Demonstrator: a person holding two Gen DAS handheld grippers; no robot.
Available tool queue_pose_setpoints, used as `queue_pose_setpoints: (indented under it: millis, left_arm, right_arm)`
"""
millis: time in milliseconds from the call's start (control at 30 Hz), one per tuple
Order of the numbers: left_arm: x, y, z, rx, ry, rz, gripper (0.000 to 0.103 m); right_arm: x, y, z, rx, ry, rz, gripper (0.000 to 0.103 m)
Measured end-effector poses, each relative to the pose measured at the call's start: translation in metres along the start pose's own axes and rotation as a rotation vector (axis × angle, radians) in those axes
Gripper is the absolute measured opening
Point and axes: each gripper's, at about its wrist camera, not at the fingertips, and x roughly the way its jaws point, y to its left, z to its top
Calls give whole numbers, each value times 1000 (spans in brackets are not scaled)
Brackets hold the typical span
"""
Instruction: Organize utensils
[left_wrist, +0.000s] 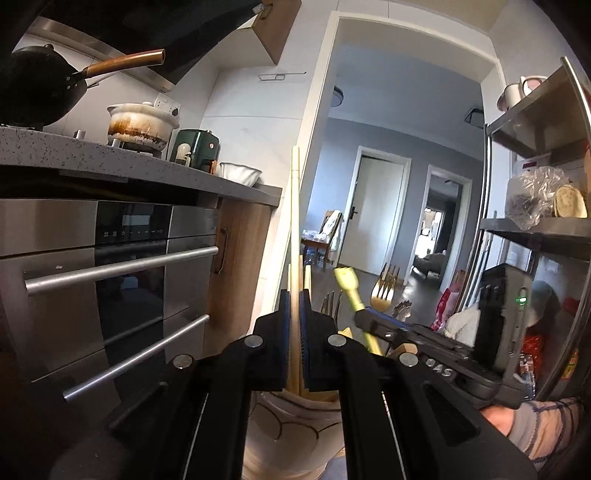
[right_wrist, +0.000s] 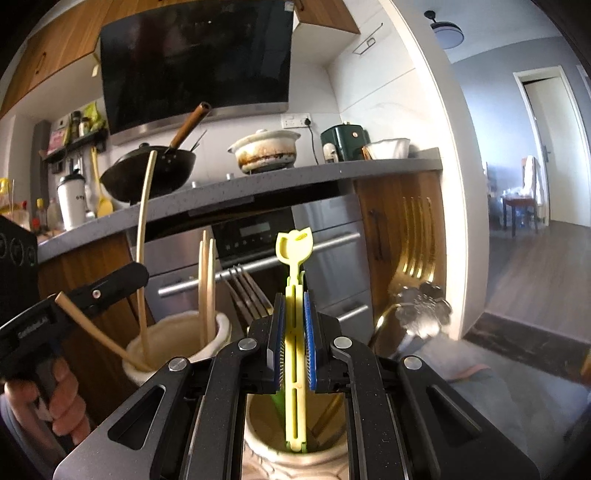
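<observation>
My left gripper (left_wrist: 294, 295) is shut on a long pale chopstick (left_wrist: 294, 221) that stands upright over a cream ceramic holder (left_wrist: 295, 432). My right gripper (right_wrist: 294, 299) is shut on a yellow-green plastic clip utensil (right_wrist: 294, 258) whose lower end is inside a second cream holder (right_wrist: 295, 458). The left gripper (right_wrist: 122, 280) also shows in the right wrist view, beside the first holder (right_wrist: 177, 343) with more chopsticks (right_wrist: 207, 280). A gold fork (right_wrist: 413, 236), a silver flower-headed spoon (right_wrist: 424, 306) and a dark fork (right_wrist: 247, 291) stand nearby.
A grey counter (right_wrist: 258, 184) with a wok (right_wrist: 147, 170), a clay pot (right_wrist: 266, 147) and a green appliance (right_wrist: 343, 140) is behind. A steel oven (left_wrist: 110, 266) is below it. A metal shelf rack (left_wrist: 535, 221) stands on the right. A doorway (right_wrist: 535, 155) opens beyond.
</observation>
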Motion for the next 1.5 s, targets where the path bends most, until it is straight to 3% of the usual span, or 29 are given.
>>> queue_pose_setpoints:
  millis: [367, 633, 767, 867, 1000, 1400, 1467, 1500]
  left_arm:
    - [-6, -14, -1, 76, 77, 65, 5]
    - [-5, -11, 1, 42, 107, 97, 5]
    - [-6, -11, 4, 33, 109, 100, 20]
    - [-9, -12, 5, 35, 112, 104, 22]
    - [-20, -15, 4, 50, 113, 127, 29]
    - [-67, -35, -35, 83, 164, 196, 29]
    - [-69, -41, -46, 85, 178, 198, 33]
    - [-69, -43, -51, 86, 181, 200, 40]
  right_arm:
    - [-18, 3, -13, -27, 128, -34, 11]
    - [-10, -8, -18, 29, 190, -30, 11]
    - [-17, -9, -13, 32, 172, -20, 25]
    - [-28, -9, -10, 18, 153, -31, 36]
    - [-45, -13, -9, 27, 148, -50, 40]
    - [-93, -7, -41, -18, 215, -103, 40]
    - [-97, -8, -49, -22, 223, -105, 41]
    - [-98, -7, -53, -34, 228, -114, 41]
